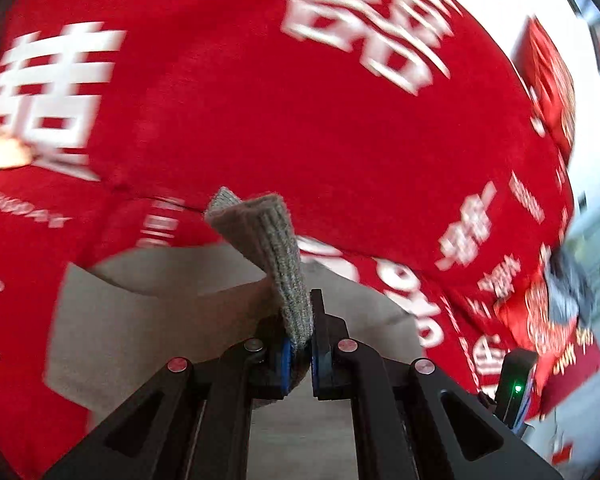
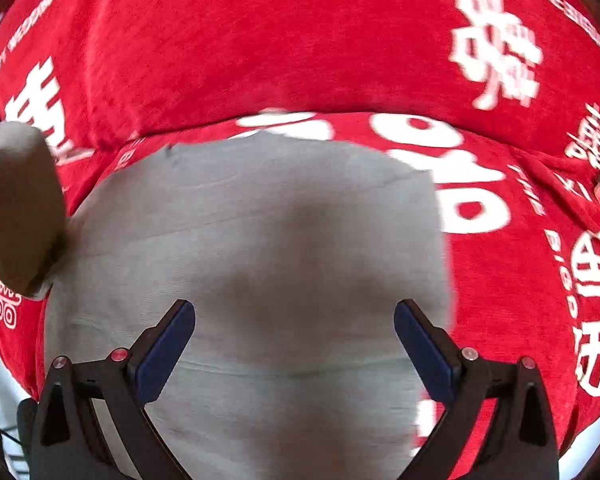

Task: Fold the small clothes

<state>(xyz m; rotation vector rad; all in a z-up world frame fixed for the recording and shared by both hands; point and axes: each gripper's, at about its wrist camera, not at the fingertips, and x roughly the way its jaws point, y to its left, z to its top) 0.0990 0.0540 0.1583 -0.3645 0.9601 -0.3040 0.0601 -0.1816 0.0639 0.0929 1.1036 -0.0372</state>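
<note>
- Over the red printed cloth (image 1: 260, 120), left gripper (image 1: 300, 354) is clamped on a grey knit piece (image 1: 272, 248), lifted clear.
- Right gripper (image 2: 294, 344) gapes wide, nothing btwn pads, over a flat beige garment (image 2: 260, 240).
- We judge both light, floppy; pinch at corners/hems.

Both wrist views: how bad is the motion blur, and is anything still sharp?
Left wrist view: white print on the red cloth smears badly, yet the left gripper and the grey knit piece it clamps stay crisp. Right wrist view: print is streaked too, the beige garment is soft with a dark shadow mid-frame, the right gripper is sharp.
</note>
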